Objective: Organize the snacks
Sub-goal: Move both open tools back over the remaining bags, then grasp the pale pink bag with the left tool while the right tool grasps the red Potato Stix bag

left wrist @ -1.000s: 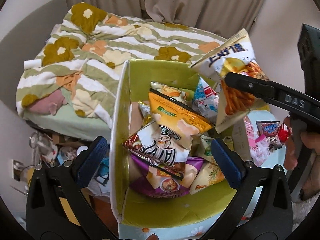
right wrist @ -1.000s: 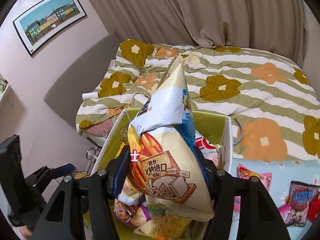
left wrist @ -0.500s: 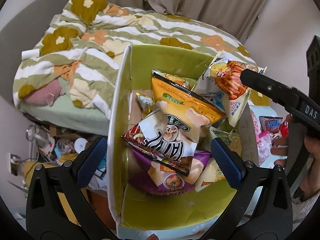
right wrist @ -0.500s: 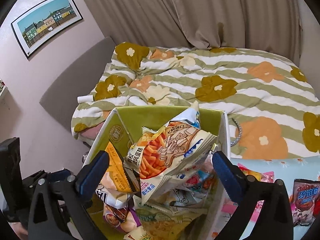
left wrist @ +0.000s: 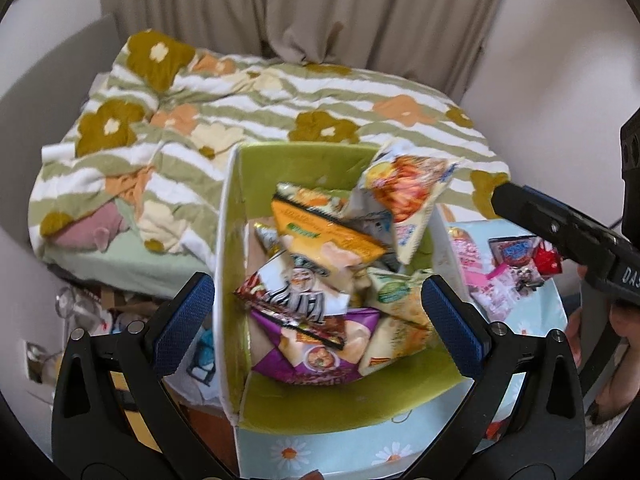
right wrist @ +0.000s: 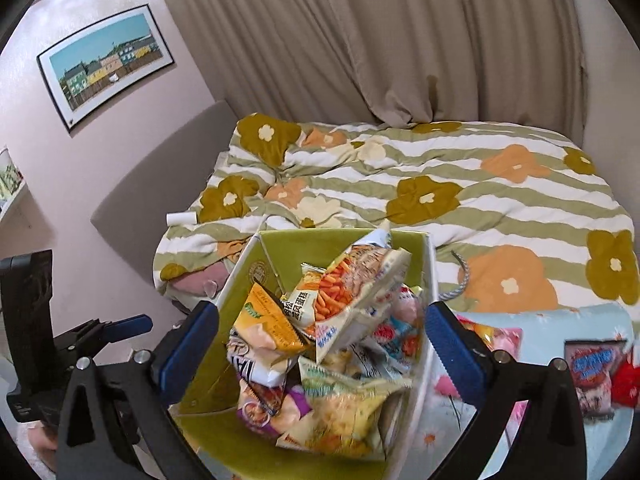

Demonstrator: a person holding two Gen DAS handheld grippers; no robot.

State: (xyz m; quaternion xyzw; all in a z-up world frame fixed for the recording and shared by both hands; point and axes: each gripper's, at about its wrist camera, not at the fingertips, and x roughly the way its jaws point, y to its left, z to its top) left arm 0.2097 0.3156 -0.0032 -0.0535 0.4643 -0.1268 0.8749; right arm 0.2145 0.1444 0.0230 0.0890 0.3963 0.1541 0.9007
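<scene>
A green-lined box [left wrist: 304,160] [right wrist: 280,248] holds several snack bags. A cream bag of orange sticks [left wrist: 404,196] [right wrist: 344,284] lies on top at the far side, free of both grippers. Below it lie an orange bag [left wrist: 320,232] [right wrist: 264,328], a striped bag [left wrist: 296,300] and a purple bag [left wrist: 316,360]. My left gripper [left wrist: 318,316] is open and empty above the box's near end. My right gripper [right wrist: 320,340] is open and empty above the box; it also shows at the right of the left wrist view [left wrist: 568,236].
The box stands on a light blue flowered table [left wrist: 520,320] [right wrist: 540,328]. Loose snack packets [left wrist: 516,252] [right wrist: 592,364] lie on it to the right. A bed with a striped flowered quilt [right wrist: 440,184] lies behind. Clutter sits on the floor at the left [left wrist: 80,312].
My right gripper opened and let go of the cream bag of orange sticks, which dropped onto the pile in the box. The right gripper then drew back. Left gripper stayed open.
</scene>
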